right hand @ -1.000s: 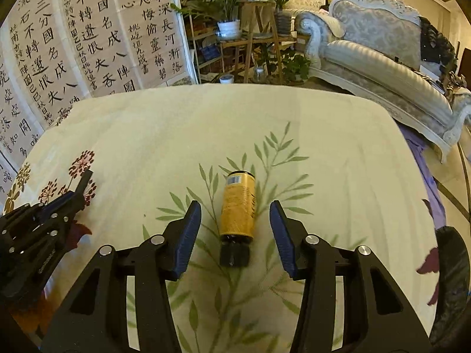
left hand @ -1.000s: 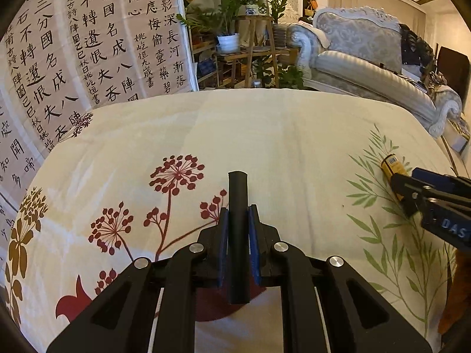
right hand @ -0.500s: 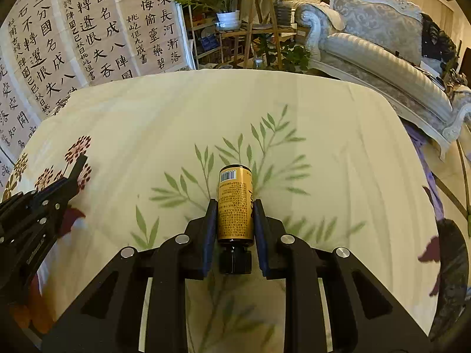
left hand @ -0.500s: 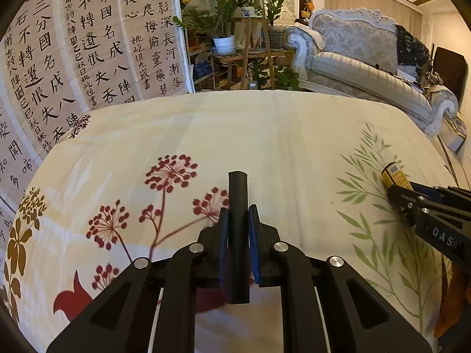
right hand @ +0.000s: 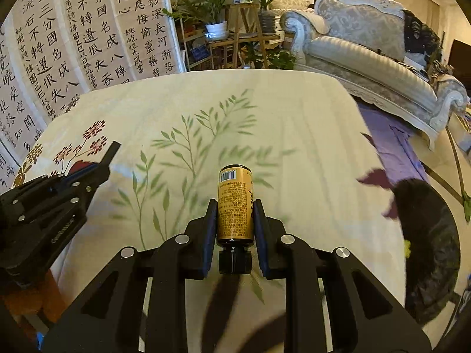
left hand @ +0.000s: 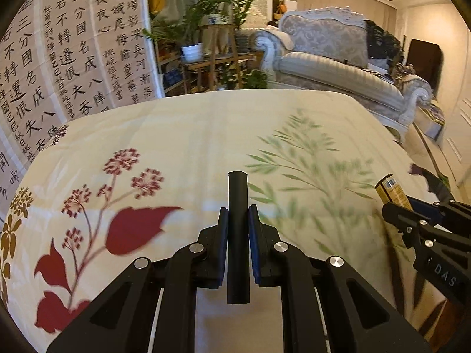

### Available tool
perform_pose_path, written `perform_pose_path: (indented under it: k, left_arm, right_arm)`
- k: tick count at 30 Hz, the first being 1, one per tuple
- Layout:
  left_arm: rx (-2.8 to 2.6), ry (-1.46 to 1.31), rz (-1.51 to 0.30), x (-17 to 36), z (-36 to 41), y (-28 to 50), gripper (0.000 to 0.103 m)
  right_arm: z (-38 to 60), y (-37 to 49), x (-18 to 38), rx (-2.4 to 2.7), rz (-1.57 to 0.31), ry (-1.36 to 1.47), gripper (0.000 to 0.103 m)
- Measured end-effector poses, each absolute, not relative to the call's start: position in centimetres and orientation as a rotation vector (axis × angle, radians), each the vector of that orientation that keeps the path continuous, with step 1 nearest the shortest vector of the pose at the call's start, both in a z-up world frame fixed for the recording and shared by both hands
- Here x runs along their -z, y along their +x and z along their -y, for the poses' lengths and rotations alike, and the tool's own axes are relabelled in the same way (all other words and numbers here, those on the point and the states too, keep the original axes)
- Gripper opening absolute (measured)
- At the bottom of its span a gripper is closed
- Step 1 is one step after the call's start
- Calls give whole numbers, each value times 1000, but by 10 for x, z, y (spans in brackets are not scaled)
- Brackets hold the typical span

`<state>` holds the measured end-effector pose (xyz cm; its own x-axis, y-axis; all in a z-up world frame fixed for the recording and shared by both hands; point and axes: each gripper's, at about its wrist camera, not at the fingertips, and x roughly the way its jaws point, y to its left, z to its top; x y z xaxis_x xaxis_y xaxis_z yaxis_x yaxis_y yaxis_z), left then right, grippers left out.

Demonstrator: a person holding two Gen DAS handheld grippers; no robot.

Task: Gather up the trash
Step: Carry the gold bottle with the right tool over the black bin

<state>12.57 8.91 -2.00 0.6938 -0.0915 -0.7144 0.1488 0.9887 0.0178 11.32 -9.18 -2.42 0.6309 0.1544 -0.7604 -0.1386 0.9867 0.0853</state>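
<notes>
My left gripper is shut on a black tube that sticks out forward and back between the pads, held above the floral tablecloth. My right gripper is shut on a small yellow bottle with a black cap toward me, lifted above the cloth. In the left wrist view the right gripper shows at the right edge with the bottle. In the right wrist view the left gripper shows at the left with the tube tip.
A black trash bag sits at the table's right edge. A calligraphy screen stands at the left, a plant stand and a grey sofa behind the table. A purple cloth lies on the floor.
My right gripper closed on the yellow bottle and lifted it off the cloth. Both grippers have risen and shifted right, the left still holding the black tube.
</notes>
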Motion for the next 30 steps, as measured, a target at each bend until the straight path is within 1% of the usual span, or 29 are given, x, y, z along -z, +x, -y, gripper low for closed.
perform_pose_path:
  k: [10,19,30]
  left_arm:
    - [209,102,-781,19,-39,87,14]
    - [300,136,-749,15,17,60,14]
    - [435,199,-702,8,98,51,14]
  right_arm:
    - [134,59,21,-120,-842,63,23]
    - [191,19,19,2,-795,95,23]
    - [269,1,17,161,-747,159,23]
